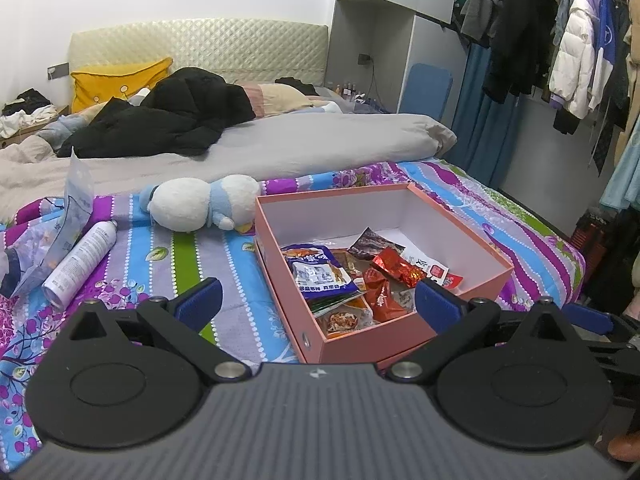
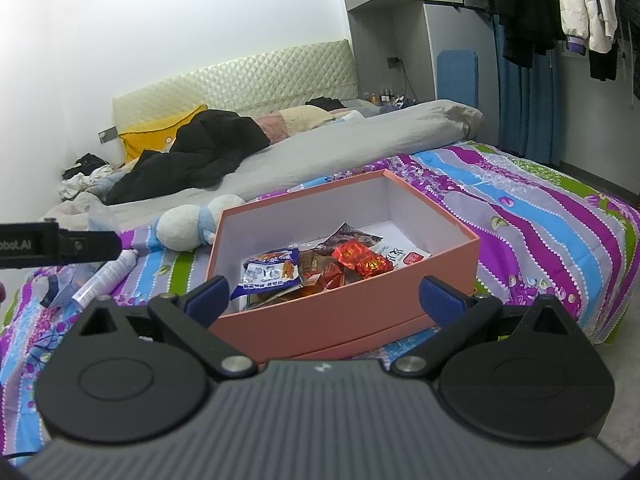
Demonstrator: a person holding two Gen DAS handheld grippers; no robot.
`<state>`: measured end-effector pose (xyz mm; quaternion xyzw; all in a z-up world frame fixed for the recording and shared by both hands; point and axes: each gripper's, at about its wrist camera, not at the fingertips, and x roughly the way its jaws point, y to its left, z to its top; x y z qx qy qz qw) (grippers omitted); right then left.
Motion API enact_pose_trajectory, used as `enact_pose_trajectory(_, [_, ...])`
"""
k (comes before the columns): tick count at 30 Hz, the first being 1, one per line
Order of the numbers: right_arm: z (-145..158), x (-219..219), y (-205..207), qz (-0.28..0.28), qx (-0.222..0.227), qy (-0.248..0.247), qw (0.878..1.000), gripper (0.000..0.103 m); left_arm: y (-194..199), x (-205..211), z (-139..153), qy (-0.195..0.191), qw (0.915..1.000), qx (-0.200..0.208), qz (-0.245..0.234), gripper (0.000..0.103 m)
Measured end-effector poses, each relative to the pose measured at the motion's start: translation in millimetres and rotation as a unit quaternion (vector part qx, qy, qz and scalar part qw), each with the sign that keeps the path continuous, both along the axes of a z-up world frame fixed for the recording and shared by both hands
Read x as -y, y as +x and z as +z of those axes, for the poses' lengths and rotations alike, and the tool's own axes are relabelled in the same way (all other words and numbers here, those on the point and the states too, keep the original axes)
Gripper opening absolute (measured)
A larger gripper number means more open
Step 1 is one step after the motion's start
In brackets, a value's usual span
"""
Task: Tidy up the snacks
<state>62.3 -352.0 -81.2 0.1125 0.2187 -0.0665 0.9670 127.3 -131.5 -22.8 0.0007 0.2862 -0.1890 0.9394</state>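
Left wrist: pink box (image 1: 360,344) of snacks (image 1: 348,276) just beyond spread left hand-held gripper (image 1: 318,300).

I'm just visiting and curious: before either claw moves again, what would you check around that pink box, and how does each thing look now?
1. Left claw open and empty: ok.
2. Right claw open and empty: ok.
3. Pink box open, top uncovered: ok.
4. Snack packets inside the box: ok.
5. Snacks left on the bedspread: cannot tell; only a spray can and plush toy show.
6. Box lid's whereabouts: cannot tell.
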Motion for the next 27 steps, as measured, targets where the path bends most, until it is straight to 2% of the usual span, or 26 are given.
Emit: enact_pose_trajectory(27, [3.0,-0.2,0.7,0.002,0.002,0.002,1.000,0.103,0.0,-1.7,3.1,-0.005,1.0000,-0.004,-0.005,0.103])
